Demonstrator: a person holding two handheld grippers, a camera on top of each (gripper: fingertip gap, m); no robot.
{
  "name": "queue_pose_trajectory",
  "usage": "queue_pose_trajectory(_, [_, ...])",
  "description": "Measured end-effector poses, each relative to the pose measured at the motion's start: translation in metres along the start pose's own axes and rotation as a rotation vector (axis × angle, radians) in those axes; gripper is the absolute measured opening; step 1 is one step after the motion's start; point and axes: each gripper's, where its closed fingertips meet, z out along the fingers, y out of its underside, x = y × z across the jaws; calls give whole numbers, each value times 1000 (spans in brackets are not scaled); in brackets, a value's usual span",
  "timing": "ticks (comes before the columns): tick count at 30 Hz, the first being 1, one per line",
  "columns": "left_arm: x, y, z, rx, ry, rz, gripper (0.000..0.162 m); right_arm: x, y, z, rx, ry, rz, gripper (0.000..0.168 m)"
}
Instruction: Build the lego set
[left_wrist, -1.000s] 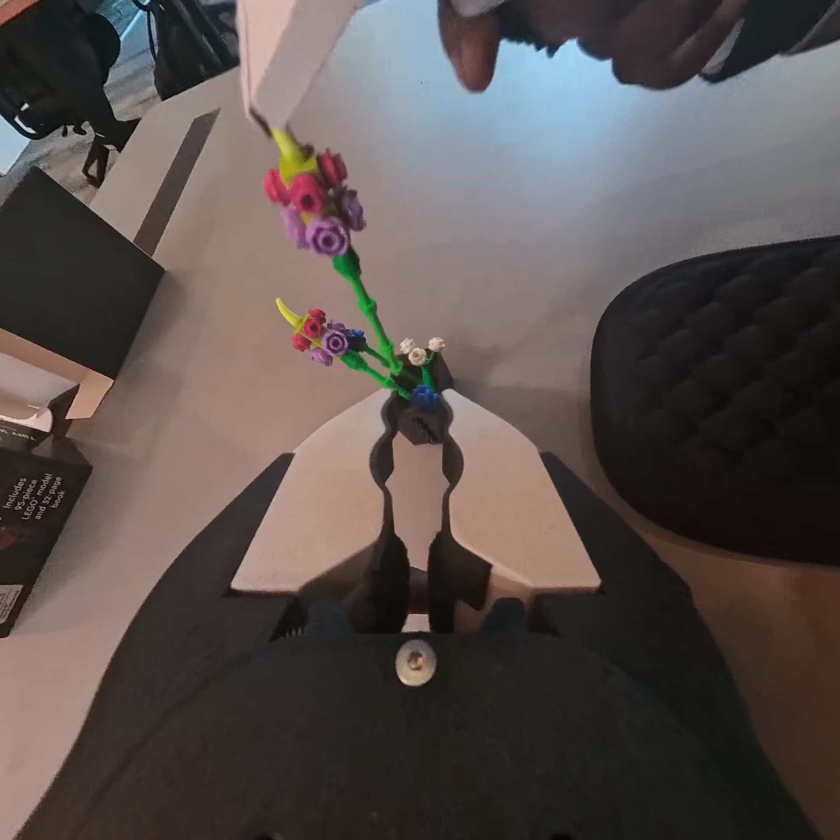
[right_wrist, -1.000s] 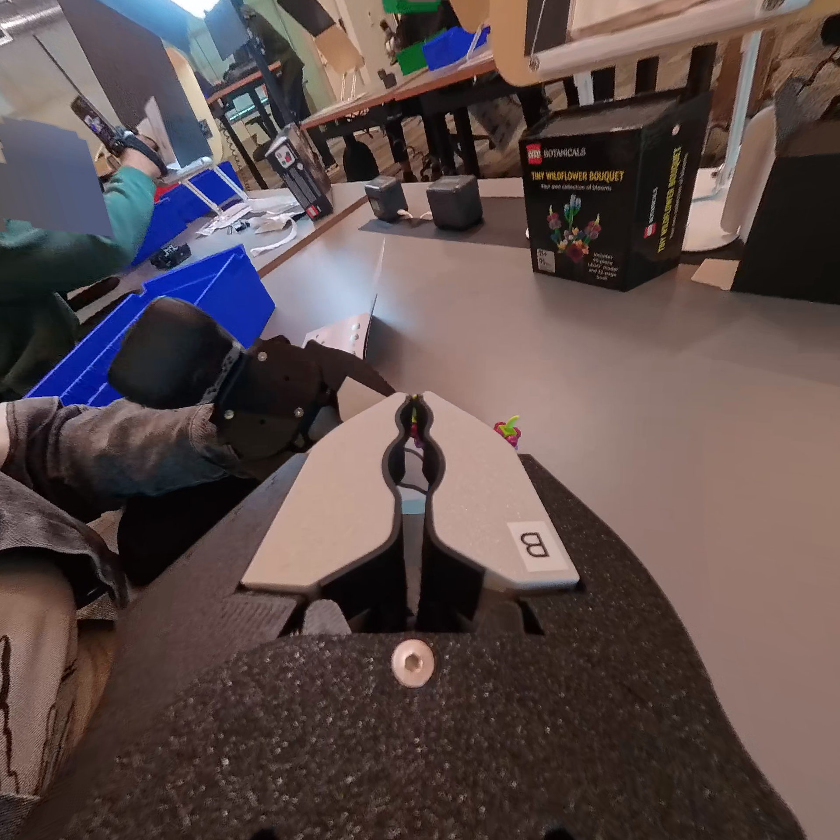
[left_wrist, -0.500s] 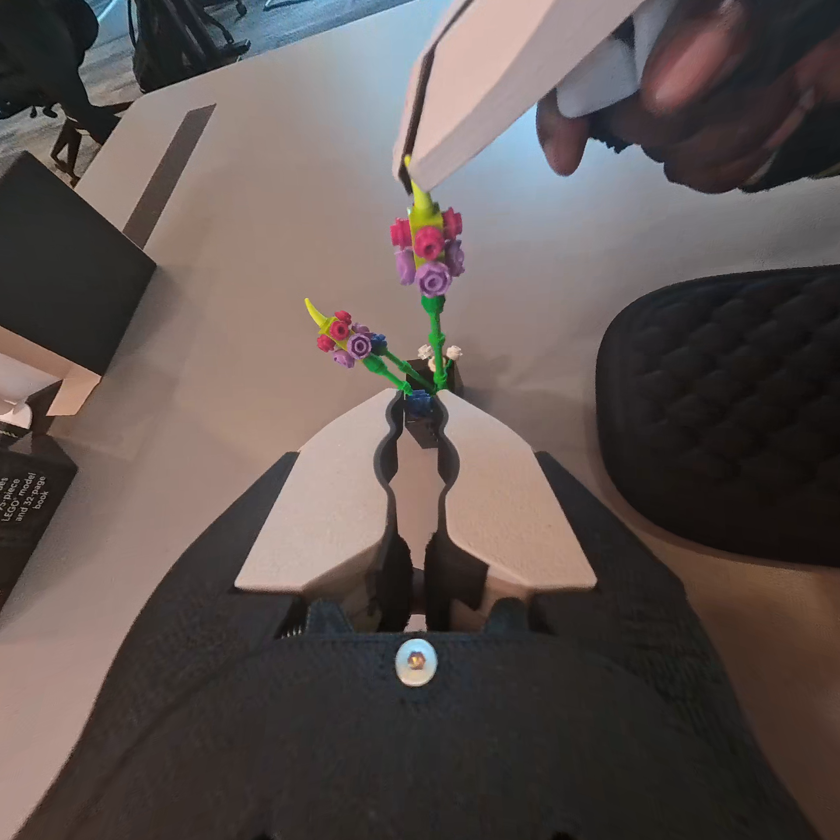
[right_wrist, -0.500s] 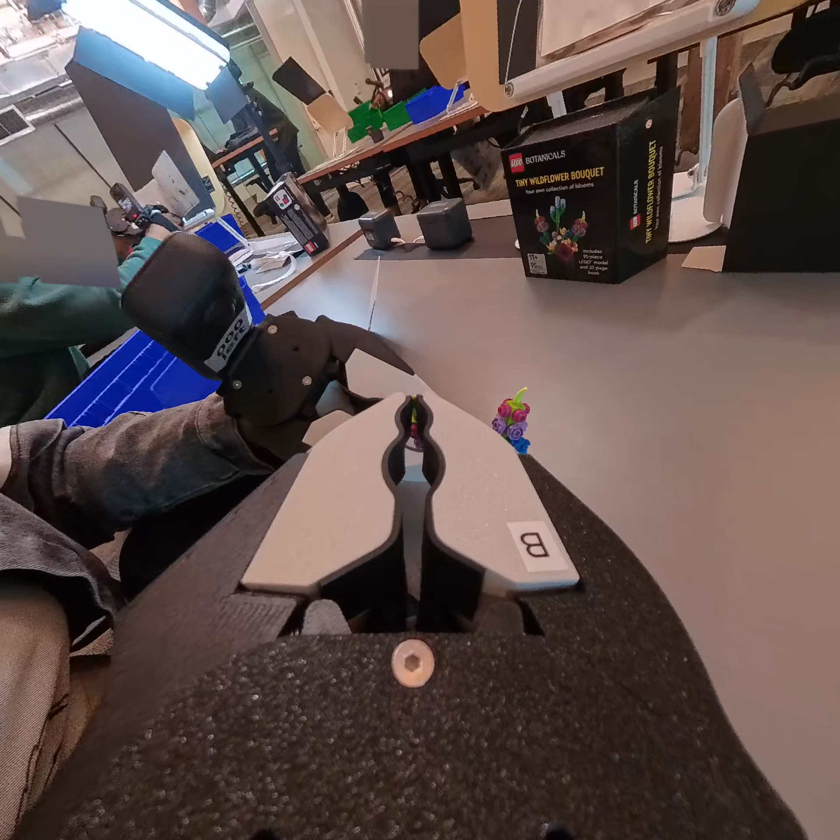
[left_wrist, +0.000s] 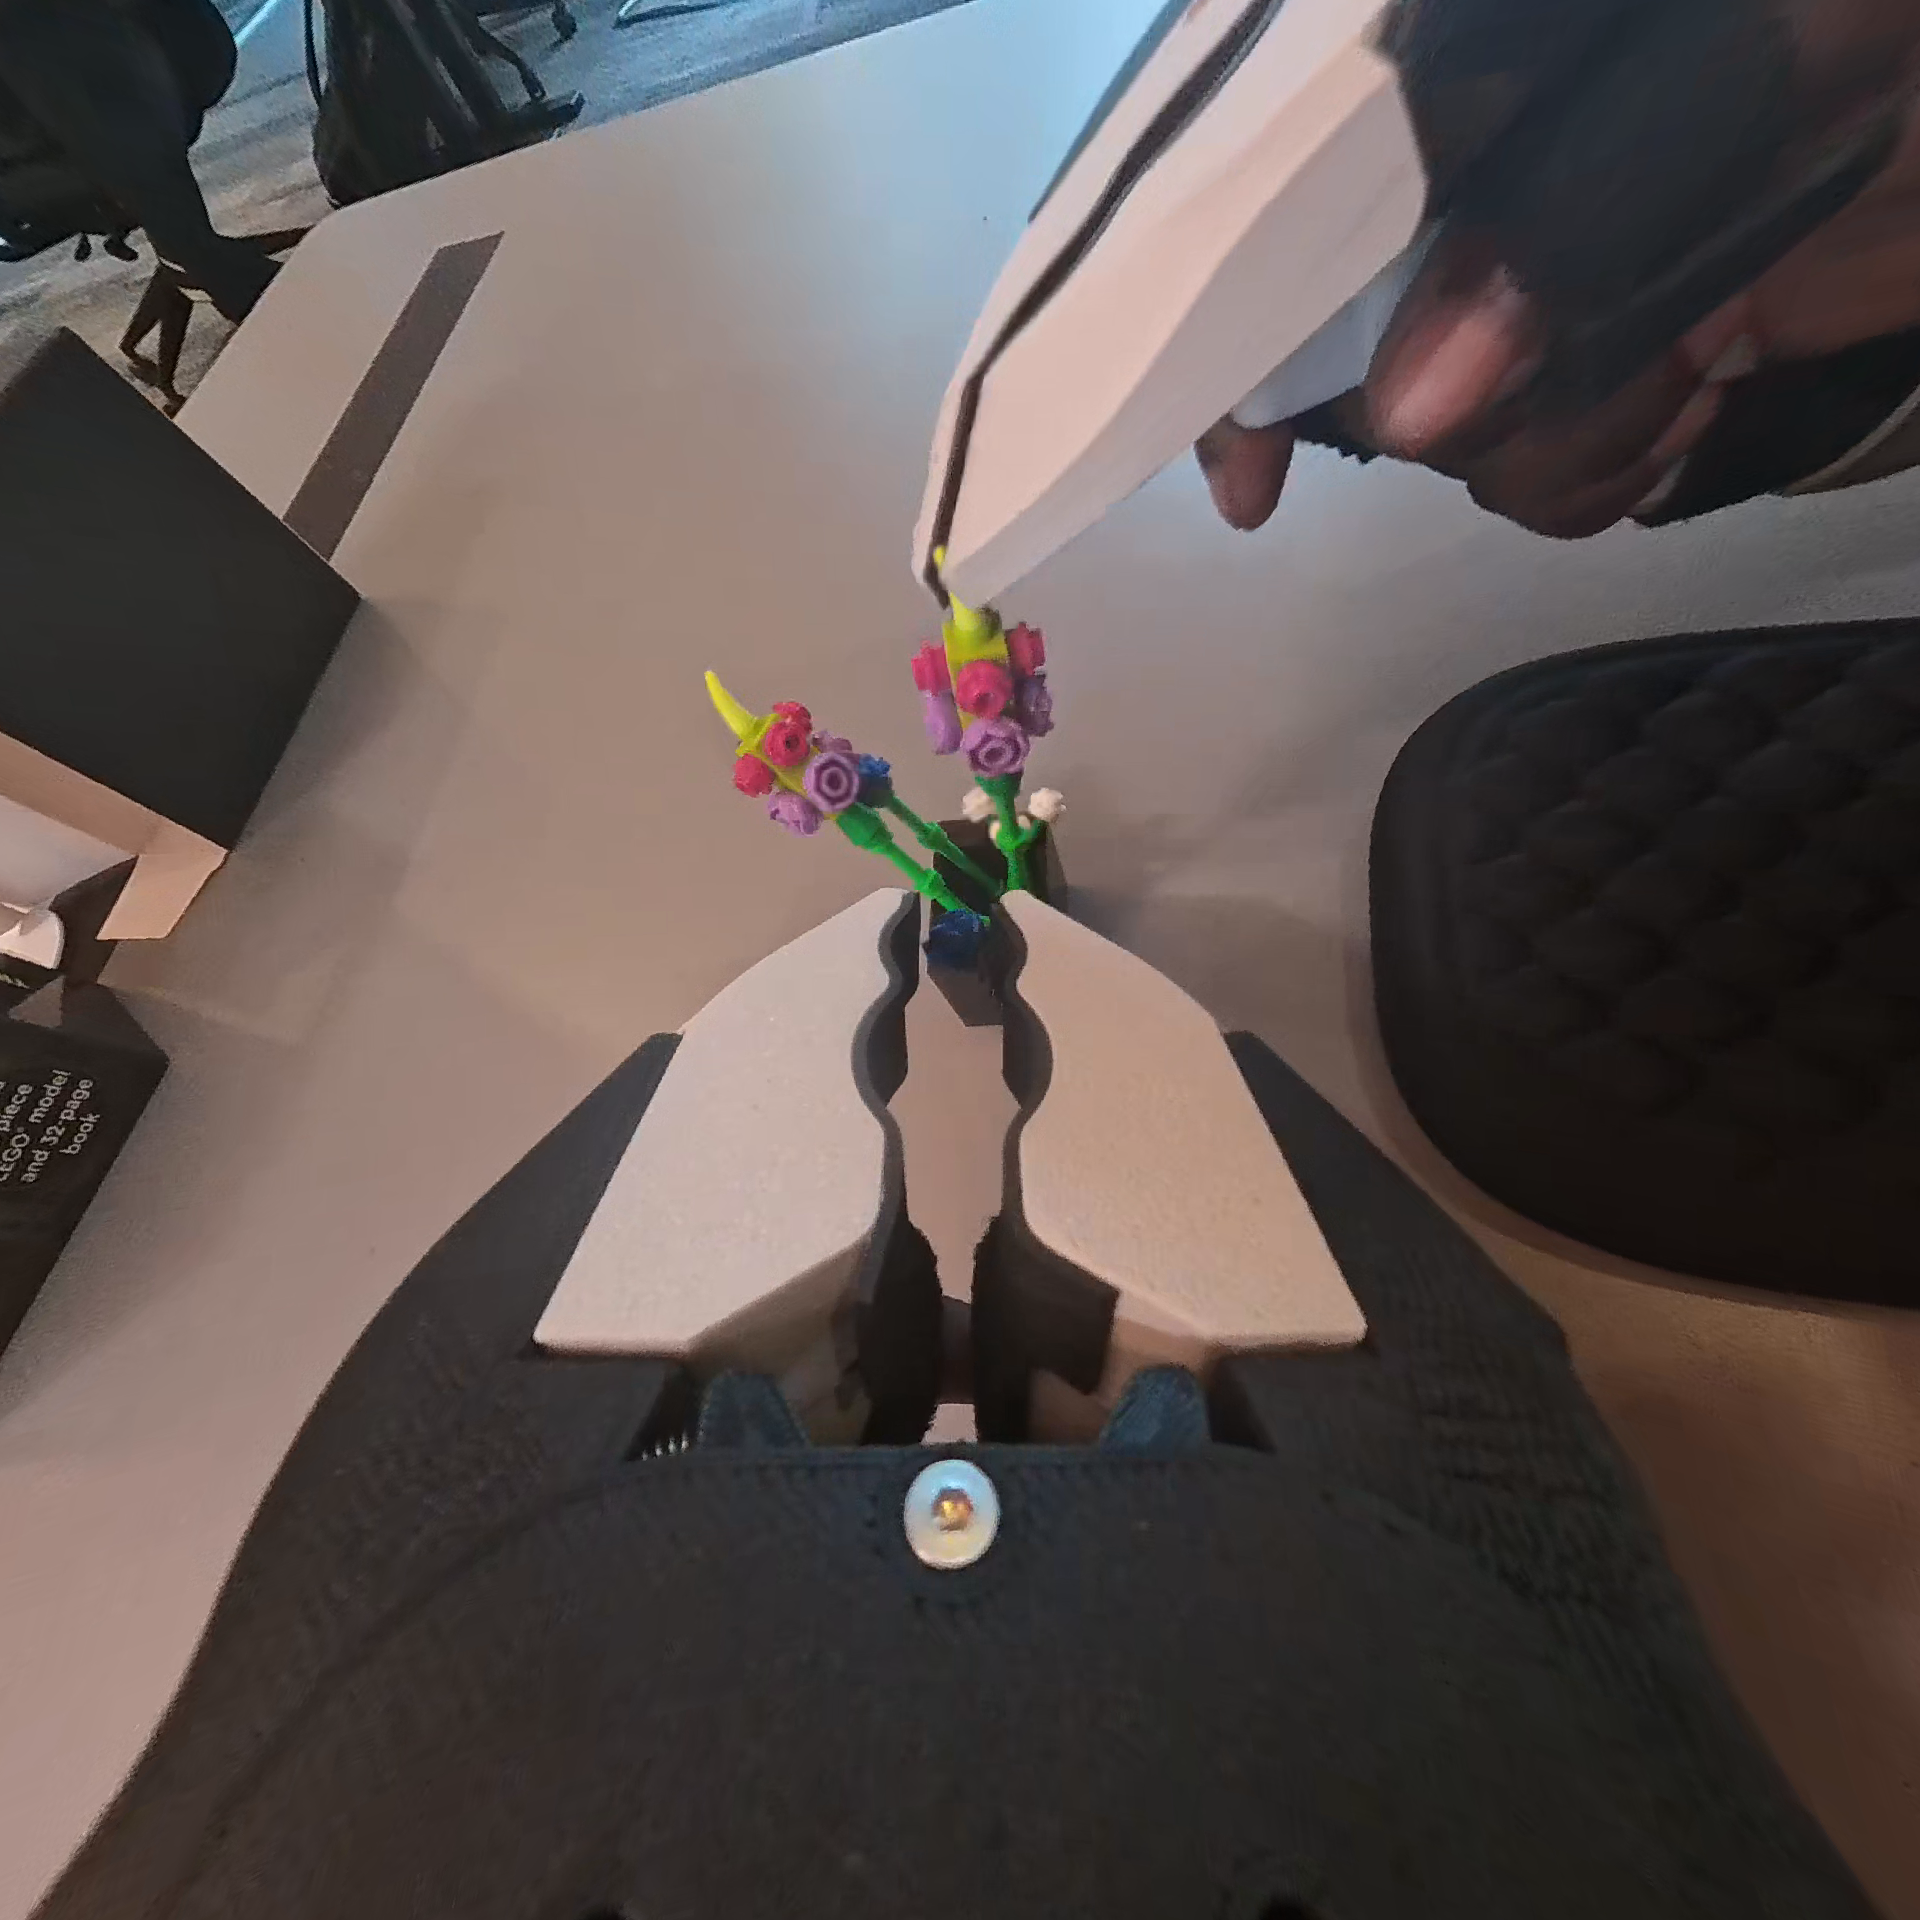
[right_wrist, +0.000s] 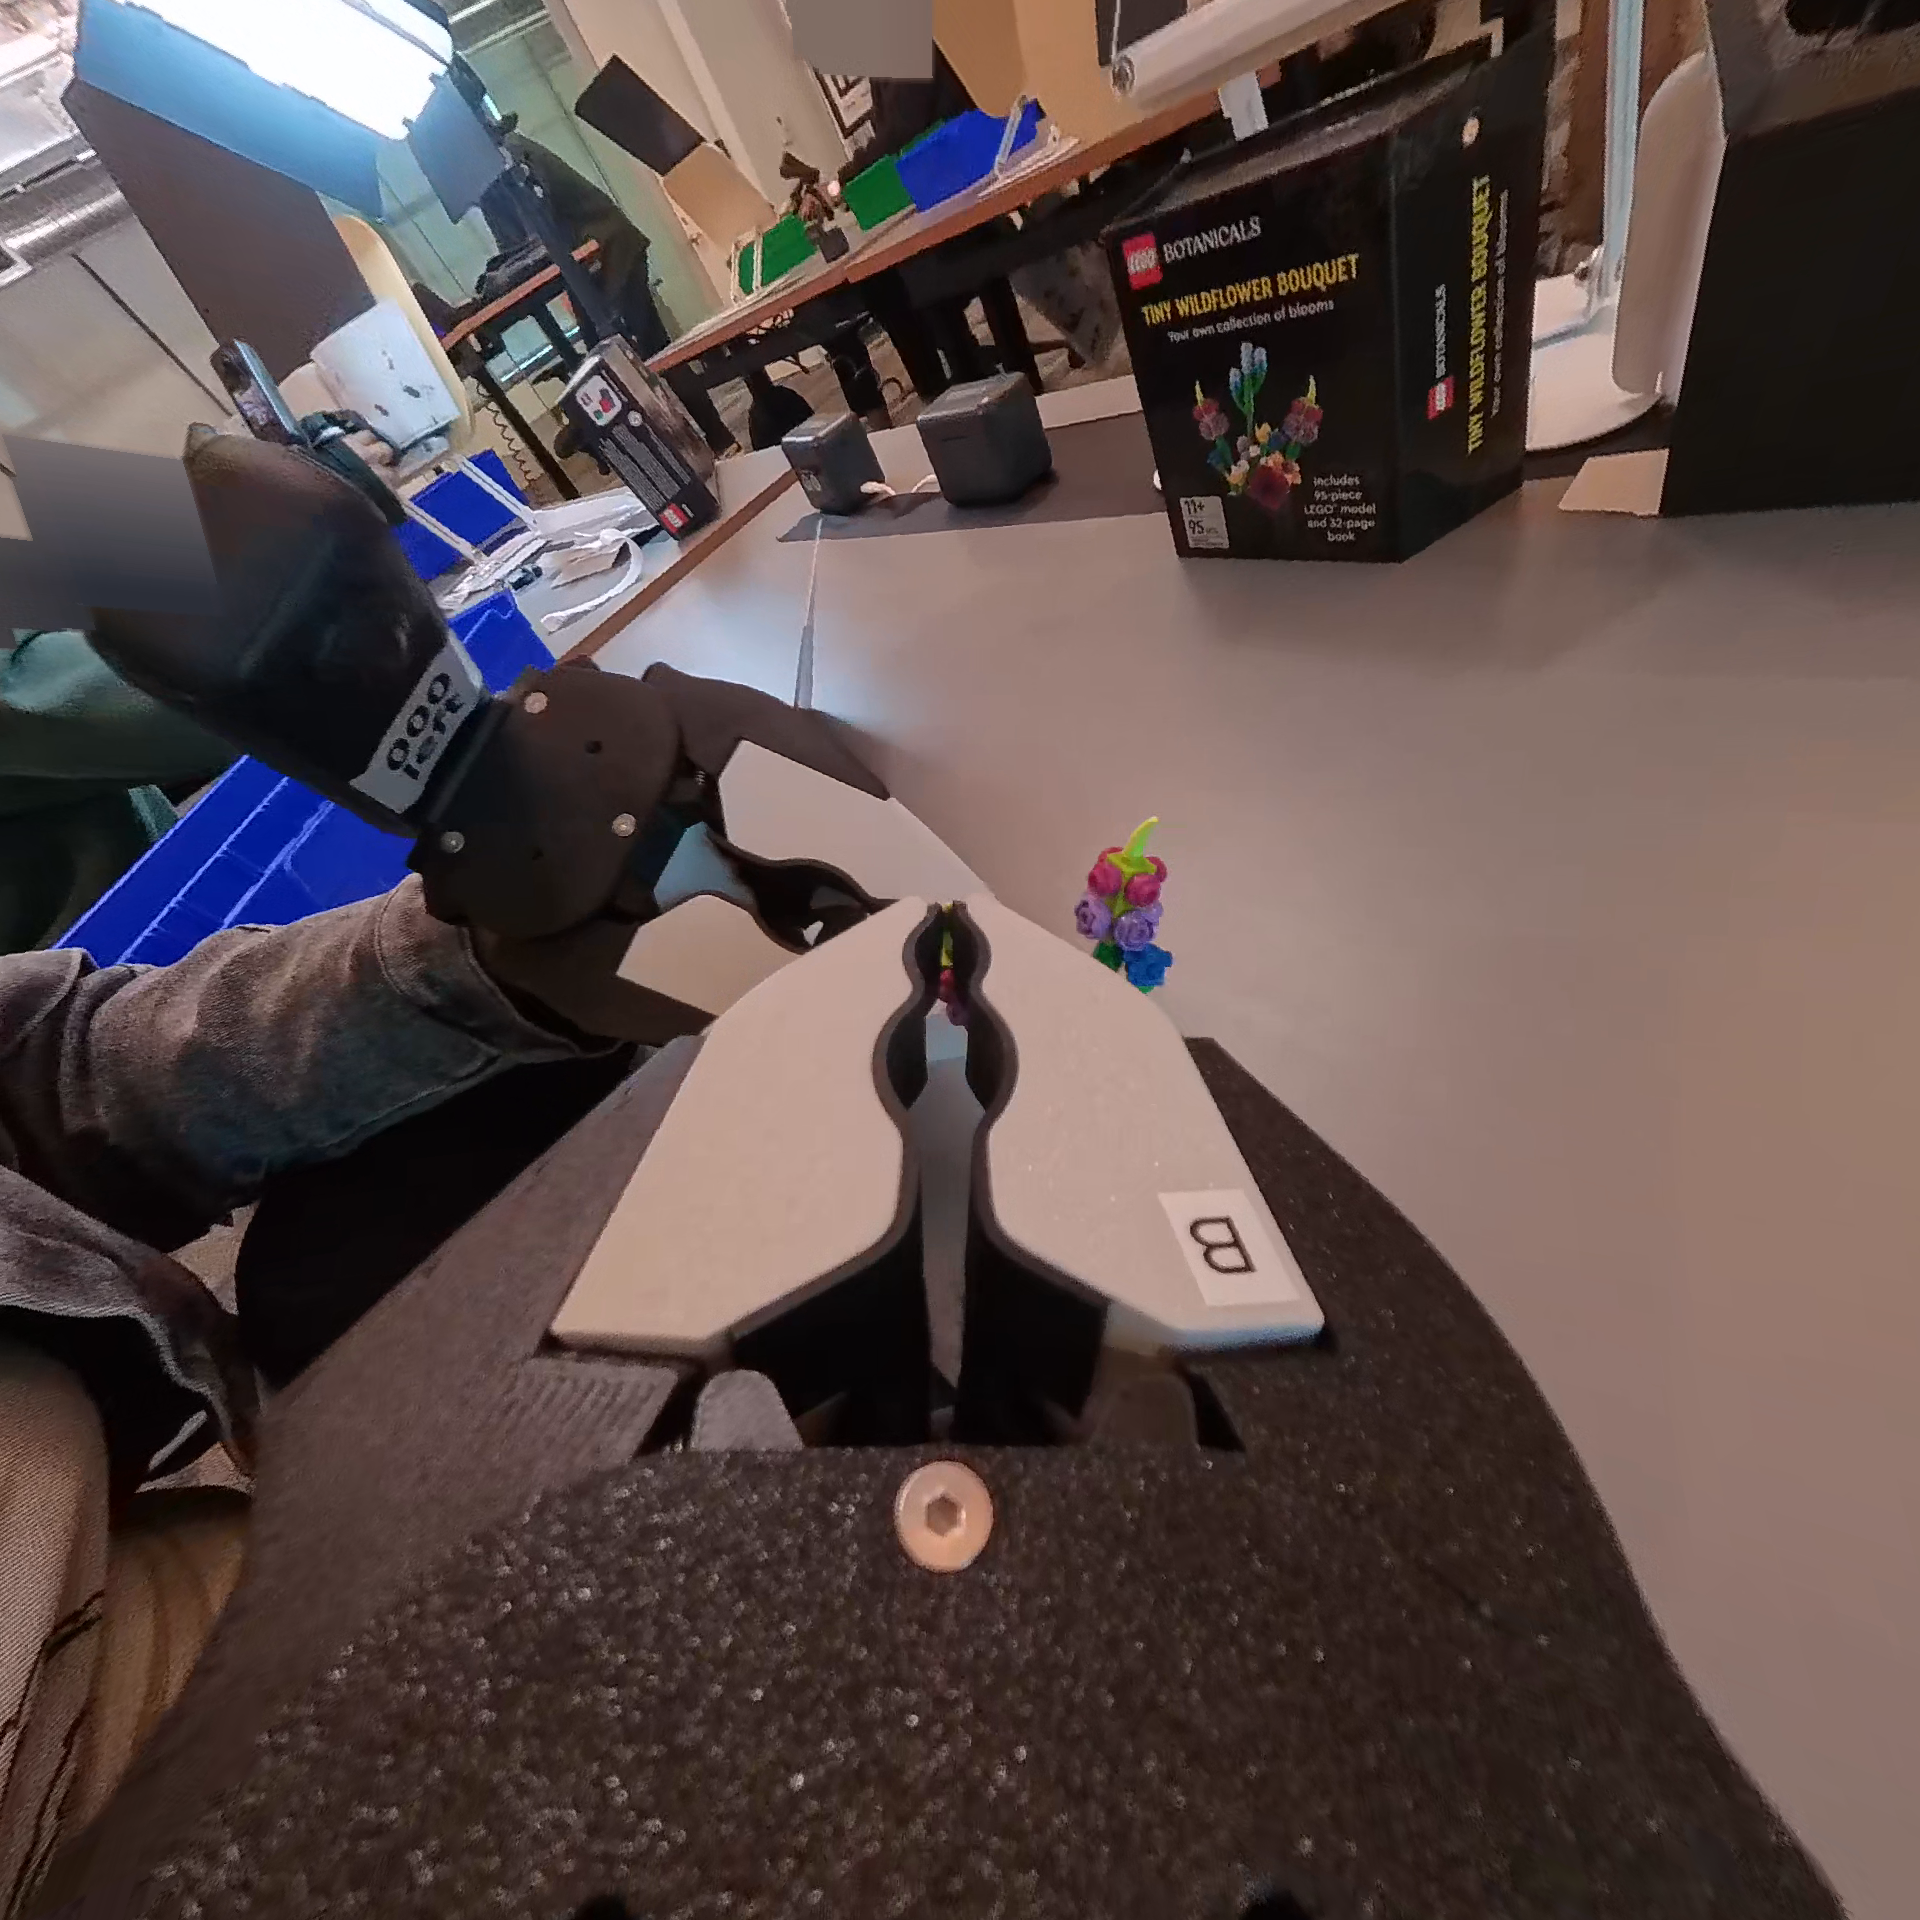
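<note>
**Second flower stem lowered onto the base**

Since a second ago the right gripper (left_wrist: 940, 582) has swung its flower stem (left_wrist: 982, 707) from far out on the left of the left wrist view to nearly upright over the black base (left_wrist: 971, 961), and the stem's green foot now meets the base beside the white buds (left_wrist: 1044, 802).

At the left gripper (left_wrist: 961, 935), the jaws stand narrow and clamp the black base between their tips, with a blue flower (left_wrist: 956, 932) sitting right at the grip. From that base a leaning stem (left_wrist: 800, 764) of pink and purple blossoms with a yellow-green spike tilts up and to the left.

At the right gripper's own tips (right_wrist: 948, 920), the jaws are pressed almost together on the yellow-green spike at the top of the second stem; pink and purple blossoms show just below in the slot. Whether the stem's foot is fully seated in the base is hard to tell, since the left jaws cover the joint.

Just right of those tips in the right wrist view, the leaning stem (right_wrist: 1127, 904) rises above the grey table (right_wrist: 1455, 831). Farther back stands the black set box (right_wrist: 1320, 364). Beside the right gripper in the left wrist view lies a black quilted cushion (left_wrist: 1662, 966), and a hand (left_wrist: 1507, 395) grips the right tool.
</note>
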Motion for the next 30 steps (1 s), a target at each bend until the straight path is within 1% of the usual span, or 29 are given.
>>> queue_pose_trajectory(8, [3,2,1,-5,15,-5,14,10,1,0,17,8,49,2])
queue_pose_trajectory(9, [3,2,1,-4,17,-5,15,12,1,0,14,16,53,4])
queue_pose_trajectory(10, [4,2,1,-4,16,-6,16,14,1,-1,6,22,62,10])
queue_pose_trajectory(11, [4,2,1,-5,16,-5,16,15,2,-2,2,15,70,12])
queue_pose_trajectory(19, [4,4,2,-6,21,-13,18,19,7,-8,-1,40,83,11])
queue_pose_trajectory(24, [7,5,4,-6,24,-20,17,20,12,-5,-14,28,91,11])
queue_pose_trajectory(30, [7,6,4,-11,26,-25,19,21,10,-1,-26,27,75,15])
